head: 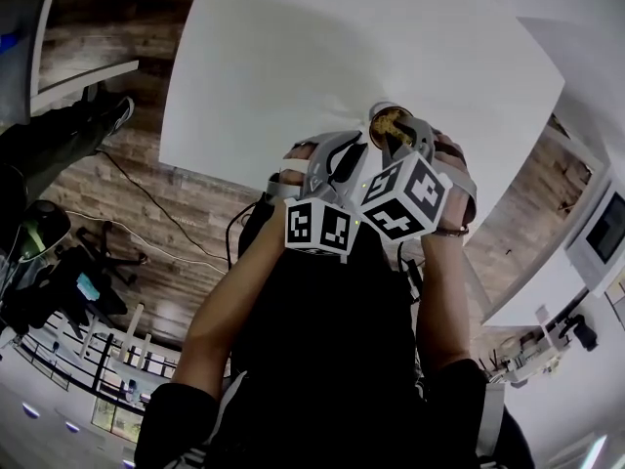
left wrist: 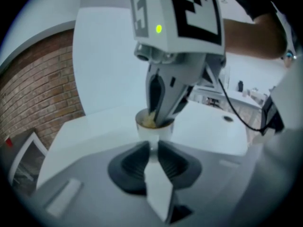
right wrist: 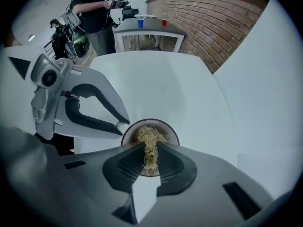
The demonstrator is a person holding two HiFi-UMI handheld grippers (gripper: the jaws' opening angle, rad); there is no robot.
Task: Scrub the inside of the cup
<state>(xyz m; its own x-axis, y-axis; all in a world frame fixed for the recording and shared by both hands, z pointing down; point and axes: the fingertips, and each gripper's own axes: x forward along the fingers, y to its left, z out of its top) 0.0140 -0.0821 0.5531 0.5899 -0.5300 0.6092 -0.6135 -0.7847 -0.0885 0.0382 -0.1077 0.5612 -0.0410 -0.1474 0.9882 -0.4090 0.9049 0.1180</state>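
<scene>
The left gripper (left wrist: 152,149) pinches the cup (left wrist: 145,132) steady by its side, mouth up, so the right gripper (right wrist: 150,156) – clenched on a straw-coloured scrubber (right wrist: 150,137) – can reach inside.

White table (head: 293,66) fills the head view from ten to two o'clock. It stands on a wood-plank floor (head: 210,213), which a dark cable (head: 146,198) crosses at nine o'clock. Right gripper view: brick wall (right wrist: 213,22) at one o'clock. At twelve o'clock, a side table (right wrist: 151,32) bears a blue cup (right wrist: 140,22) and a red cup (right wrist: 164,22). A standing person (right wrist: 92,8) is at eleven o'clock.
</scene>
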